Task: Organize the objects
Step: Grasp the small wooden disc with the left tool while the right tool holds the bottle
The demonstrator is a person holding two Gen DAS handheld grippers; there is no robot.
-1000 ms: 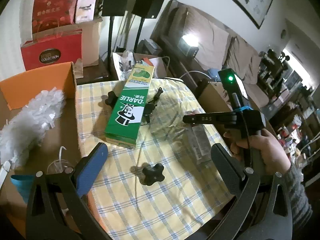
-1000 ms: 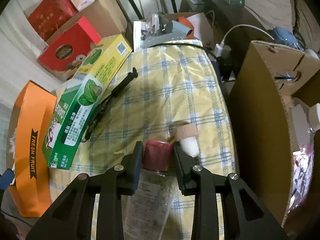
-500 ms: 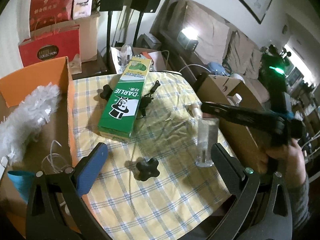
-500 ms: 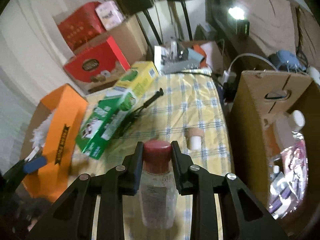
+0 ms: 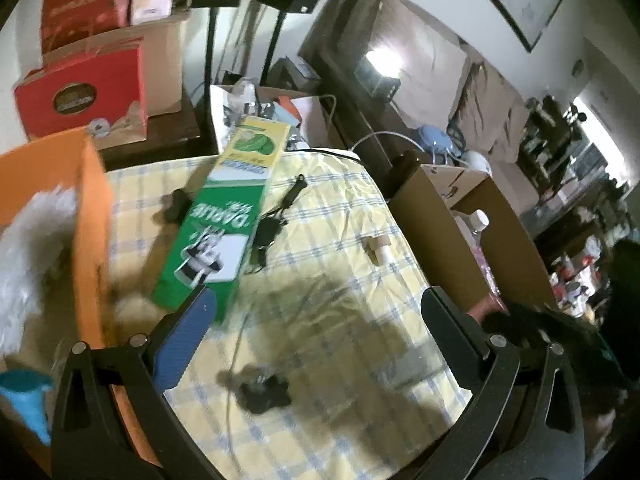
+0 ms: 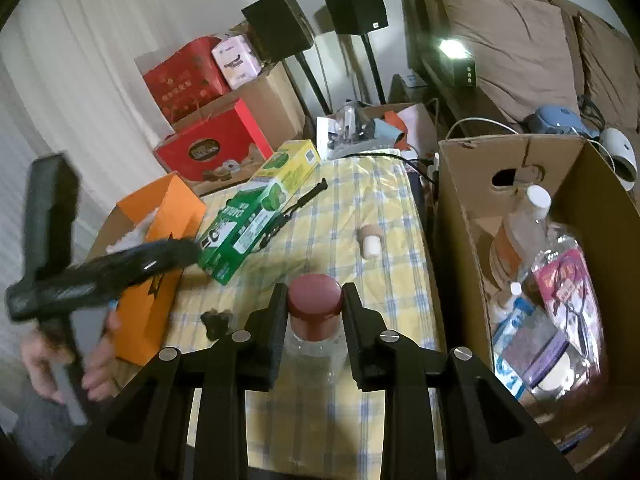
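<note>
My right gripper (image 6: pixel 314 300) is shut on a clear bottle with a dark red cap (image 6: pixel 315 294), held upright above the yellow checked tablecloth (image 6: pixel 384 204). The pads press on the cap from both sides. My left gripper (image 5: pixel 320 320) is open with nothing between its fingers and hovers over the cloth near a black star knob (image 5: pixel 262 392). In the right wrist view, a hand holds the left gripper (image 6: pixel 100 272) in front of the orange box (image 6: pixel 160 220). A green toothpaste box (image 5: pixel 224 216), a small cork-topped vial (image 5: pixel 380 246) and a black strap (image 5: pixel 280 208) lie on the cloth.
An open cardboard box (image 6: pixel 460 184) at the table's right edge holds several bottles and packets. The orange box (image 5: pixel 92 240) with white fluff stands at the left, a blue funnel (image 5: pixel 24 396) beside it. A second knob (image 5: pixel 174 206) lies by the green box. Red gift boxes and speaker stands stand behind.
The right gripper has lifted the red-capped bottle off the cloth and out of the left wrist view. The left gripper has shifted across the table, still open.
</note>
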